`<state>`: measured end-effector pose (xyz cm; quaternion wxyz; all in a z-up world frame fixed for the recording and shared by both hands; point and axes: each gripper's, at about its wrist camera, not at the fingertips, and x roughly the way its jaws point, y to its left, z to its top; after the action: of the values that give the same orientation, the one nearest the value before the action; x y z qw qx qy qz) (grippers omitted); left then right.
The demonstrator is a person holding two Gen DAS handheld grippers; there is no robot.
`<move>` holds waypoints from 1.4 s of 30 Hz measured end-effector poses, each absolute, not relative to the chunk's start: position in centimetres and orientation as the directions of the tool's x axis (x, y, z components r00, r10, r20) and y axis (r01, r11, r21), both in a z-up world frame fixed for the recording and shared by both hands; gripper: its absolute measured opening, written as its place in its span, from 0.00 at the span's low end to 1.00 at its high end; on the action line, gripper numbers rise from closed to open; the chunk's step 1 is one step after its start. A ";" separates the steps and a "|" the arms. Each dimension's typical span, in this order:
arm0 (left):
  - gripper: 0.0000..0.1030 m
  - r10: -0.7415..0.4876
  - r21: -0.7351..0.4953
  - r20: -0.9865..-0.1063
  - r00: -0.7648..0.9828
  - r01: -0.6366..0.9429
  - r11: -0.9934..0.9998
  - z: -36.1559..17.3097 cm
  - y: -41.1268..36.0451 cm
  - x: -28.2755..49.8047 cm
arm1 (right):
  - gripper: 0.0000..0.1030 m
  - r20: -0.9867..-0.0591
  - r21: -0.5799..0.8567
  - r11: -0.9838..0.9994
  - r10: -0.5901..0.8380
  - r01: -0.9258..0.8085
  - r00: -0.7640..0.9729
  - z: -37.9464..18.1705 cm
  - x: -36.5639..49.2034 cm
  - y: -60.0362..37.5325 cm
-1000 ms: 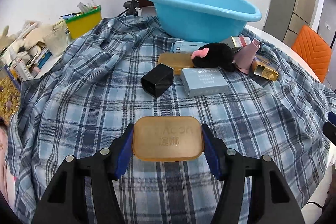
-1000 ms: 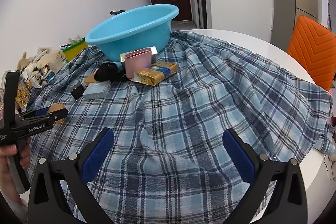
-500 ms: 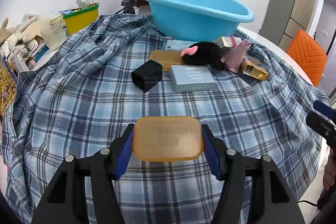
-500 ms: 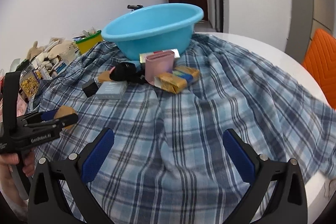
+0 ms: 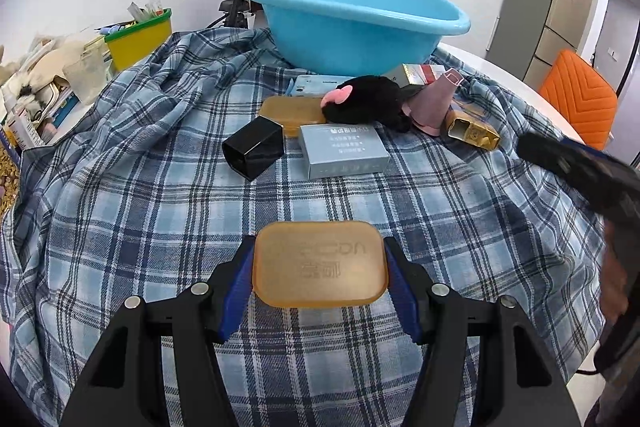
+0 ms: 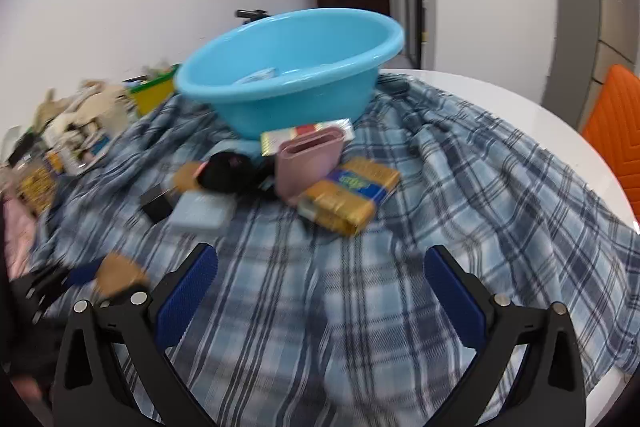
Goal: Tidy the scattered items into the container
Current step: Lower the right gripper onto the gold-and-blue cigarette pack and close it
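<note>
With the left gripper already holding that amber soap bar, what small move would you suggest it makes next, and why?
Probably lift the left gripper and carry it forward over the clutter toward the blue basin. Its fingers already clamp the amber soap bar on both sides, the basin sits behind the black box and grey box, and its rim stands higher than they do.

A: Any text readable?
B: Amber soap bar (image 5: pixel 320 264), lower centre of left wrist view: embossed letters, looks like "…CON", rest faint; chars below unclear.
A: Grey box (image 5: pixel 344 150)?
B: Printed lines on lid, too small to read.
</note>
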<state>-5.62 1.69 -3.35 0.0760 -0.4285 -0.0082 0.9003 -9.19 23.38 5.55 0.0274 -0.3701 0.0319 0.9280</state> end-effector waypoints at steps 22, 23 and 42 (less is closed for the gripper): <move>0.62 0.148 -0.101 -0.780 -0.607 -0.112 -0.989 -3.7 0.2 -5.2 | 0.24 -0.805 0.022 -0.987 0.078 -0.161 -0.589 0.7 -15.4 25.9; 0.62 0.150 -0.102 -0.782 -0.604 -0.114 -0.988 -3.8 0.3 -5.2 | 0.24 -0.803 0.035 -0.988 0.060 -0.148 -0.593 0.8 -14.6 25.9; 0.62 0.185 -0.097 -0.780 -0.598 -0.177 -0.979 -3.5 2.8 -4.5 | 0.90 -0.687 0.095 -0.976 0.078 -0.196 -0.723 4.2 -6.9 27.7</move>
<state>-4.49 2.81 -3.53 0.1012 -0.4366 -0.0048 0.8939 -6.85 27.74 4.23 0.0739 -0.3649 0.0807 0.9246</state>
